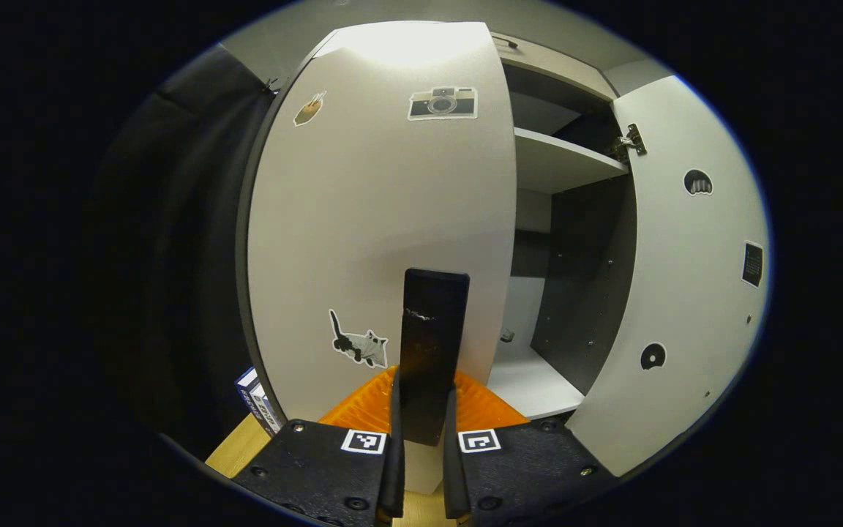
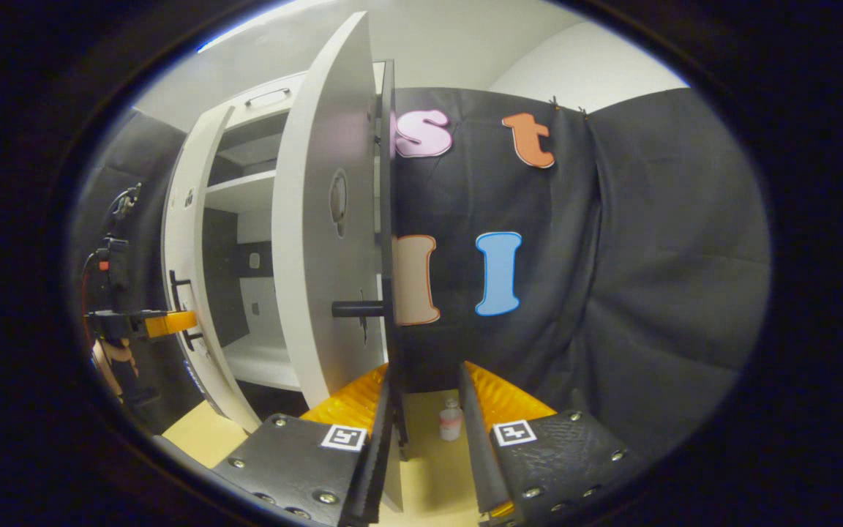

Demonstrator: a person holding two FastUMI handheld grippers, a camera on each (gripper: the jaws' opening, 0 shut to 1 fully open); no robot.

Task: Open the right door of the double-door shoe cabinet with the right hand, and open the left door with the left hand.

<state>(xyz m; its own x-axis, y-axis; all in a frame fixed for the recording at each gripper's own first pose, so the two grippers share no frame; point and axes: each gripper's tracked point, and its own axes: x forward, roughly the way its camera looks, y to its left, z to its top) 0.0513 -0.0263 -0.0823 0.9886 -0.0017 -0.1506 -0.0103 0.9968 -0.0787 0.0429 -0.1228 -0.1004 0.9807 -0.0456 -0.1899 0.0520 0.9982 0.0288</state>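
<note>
Shoe cabinet stands ahead in the left gripper view, its shelves bared on the side toward 3 o'clock, where the right door is swung wide, probably so the second pull has room. The left door appears barely off its frame, and its black handle rises at 6 o'clock between the fingers of the left tool, which press on it from both sides: a firm pinch suited to drawing the panel outward. That tool points straight at the door face, level and square.

In the right gripper view the right tool sits at 6 o'clock, jaws parted on nothing, just beside that door's edge with its handle jutting above. Toward 9 o'clock the other tool holds its door.
</note>
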